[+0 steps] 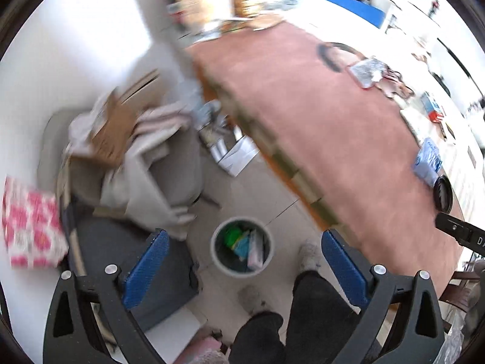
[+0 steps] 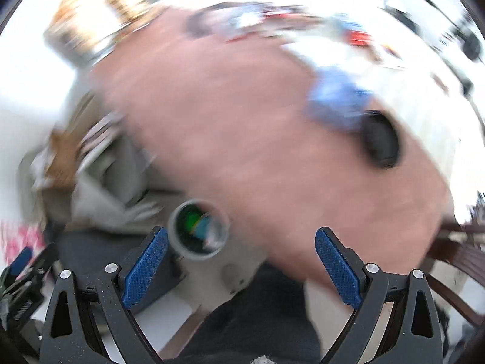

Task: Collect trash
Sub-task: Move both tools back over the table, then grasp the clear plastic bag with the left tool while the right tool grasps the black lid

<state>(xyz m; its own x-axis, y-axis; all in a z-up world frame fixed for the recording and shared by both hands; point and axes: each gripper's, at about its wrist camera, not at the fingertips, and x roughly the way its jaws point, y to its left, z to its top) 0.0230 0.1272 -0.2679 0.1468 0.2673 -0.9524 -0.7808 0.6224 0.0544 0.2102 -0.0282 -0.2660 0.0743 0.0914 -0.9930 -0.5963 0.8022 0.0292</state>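
A round grey trash bin stands on the tiled floor beside the table, holding green, teal and pale wrappers. My left gripper hangs high above it, jaws wide open and empty. In the blurred right wrist view the same bin lies below and left of centre, and my right gripper is open with nothing between its blue pads. A blue wrapper lies on the pink table top near a black round lid; the blue wrapper and the lid also show in the right wrist view.
The pink table fills the right side, with clutter at its far end. A grey chair piled with cardboard and cloth stands left of the bin. A person's dark trouser legs and socked feet are beside the bin. A pink-patterned cushion lies at far left.
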